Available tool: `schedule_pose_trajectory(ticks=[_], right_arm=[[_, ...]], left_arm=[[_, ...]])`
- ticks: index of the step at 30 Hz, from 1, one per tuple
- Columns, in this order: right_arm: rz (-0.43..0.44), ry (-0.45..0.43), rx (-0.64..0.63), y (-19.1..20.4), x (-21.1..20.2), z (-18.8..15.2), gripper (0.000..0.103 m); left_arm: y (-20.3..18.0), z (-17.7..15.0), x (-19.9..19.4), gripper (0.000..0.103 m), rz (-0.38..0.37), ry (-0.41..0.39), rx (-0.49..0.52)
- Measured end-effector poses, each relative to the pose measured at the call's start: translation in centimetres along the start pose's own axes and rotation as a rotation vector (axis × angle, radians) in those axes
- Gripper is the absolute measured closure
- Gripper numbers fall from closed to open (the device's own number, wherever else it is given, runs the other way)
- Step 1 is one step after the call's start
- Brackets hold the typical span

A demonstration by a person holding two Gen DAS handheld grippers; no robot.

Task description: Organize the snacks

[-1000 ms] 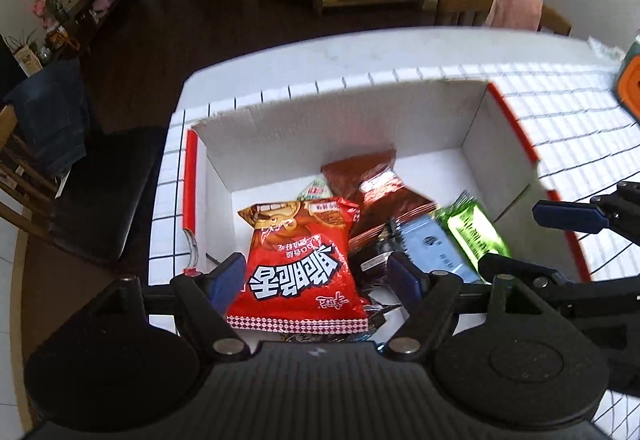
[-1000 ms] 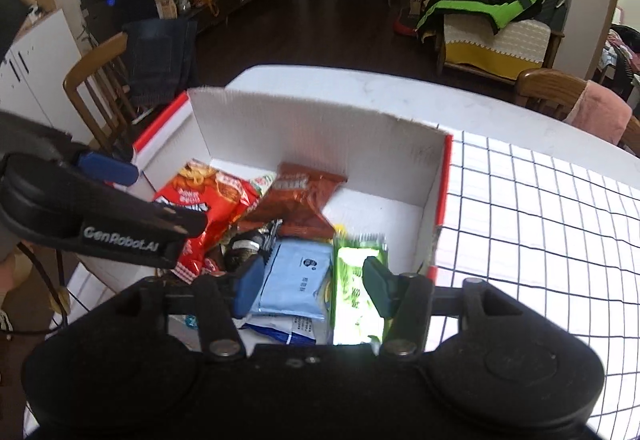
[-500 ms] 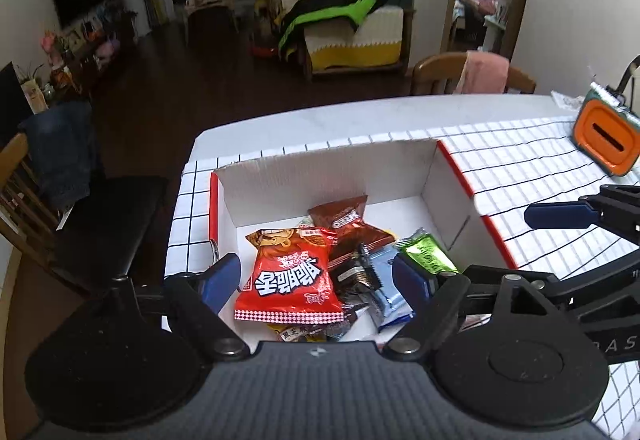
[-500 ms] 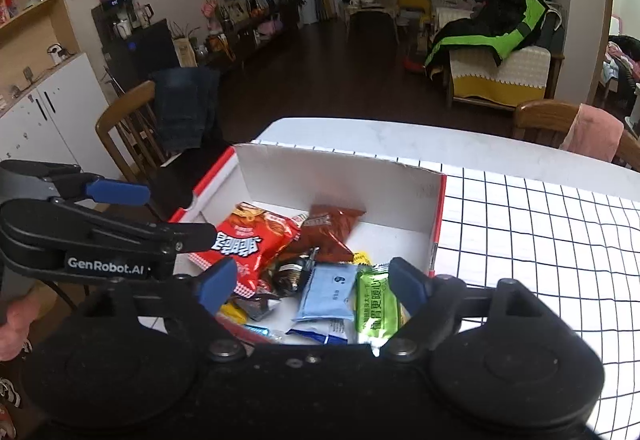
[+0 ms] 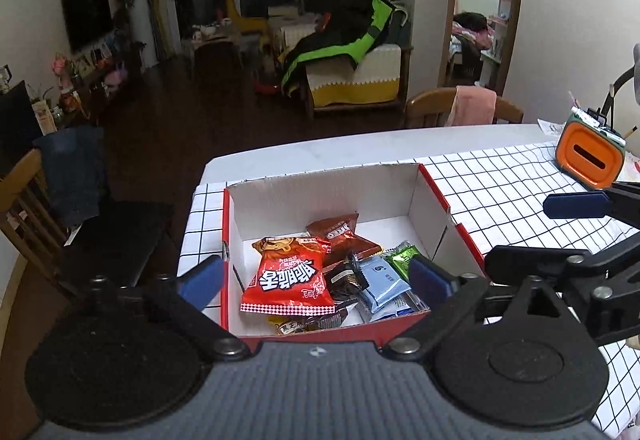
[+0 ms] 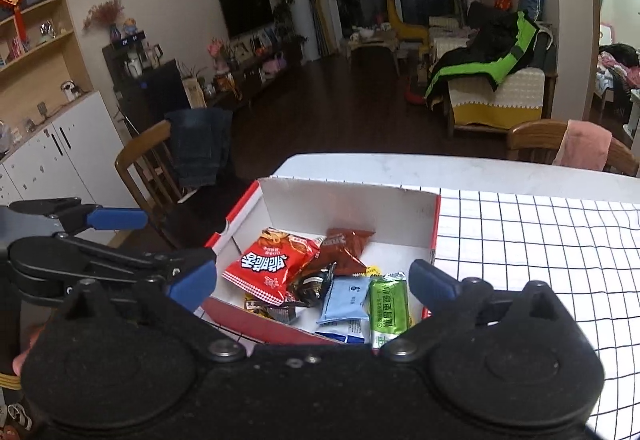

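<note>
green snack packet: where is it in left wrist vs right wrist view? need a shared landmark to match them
Left wrist: green snack packet sits right of centre, at the box's right side, just above the left gripper's right fingertip.
Right wrist: green snack packet lies low and centre-right, beside the right gripper's right fingertip.
Shared landmark: the big red snack bag in the red-and-white box.

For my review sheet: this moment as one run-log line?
left gripper: open, empty | right gripper: open, empty | snacks: in box | jaws just opened
</note>
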State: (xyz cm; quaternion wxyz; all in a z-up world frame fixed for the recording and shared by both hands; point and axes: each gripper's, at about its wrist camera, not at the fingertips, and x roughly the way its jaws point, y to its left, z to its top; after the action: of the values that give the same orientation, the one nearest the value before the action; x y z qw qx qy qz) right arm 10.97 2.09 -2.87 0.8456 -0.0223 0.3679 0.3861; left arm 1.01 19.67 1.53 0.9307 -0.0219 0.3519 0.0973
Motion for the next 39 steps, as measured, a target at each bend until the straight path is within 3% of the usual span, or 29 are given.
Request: schedule_pose_trajectory(ticks=[14,39], right_arm=[[-0.023,-0.039,-0.026,1.0,-1.7,-1.3,0.0],[-0.03,-0.033,0.007,0.6,-2.1,-2.4,0.0]], left_arm=[[0.7,-1.5,-1.5,0.0,-0.016,0.008,-0.082],[0.1,-1.9,-1.9,0.0,-0.016,0.026,-0.098]])
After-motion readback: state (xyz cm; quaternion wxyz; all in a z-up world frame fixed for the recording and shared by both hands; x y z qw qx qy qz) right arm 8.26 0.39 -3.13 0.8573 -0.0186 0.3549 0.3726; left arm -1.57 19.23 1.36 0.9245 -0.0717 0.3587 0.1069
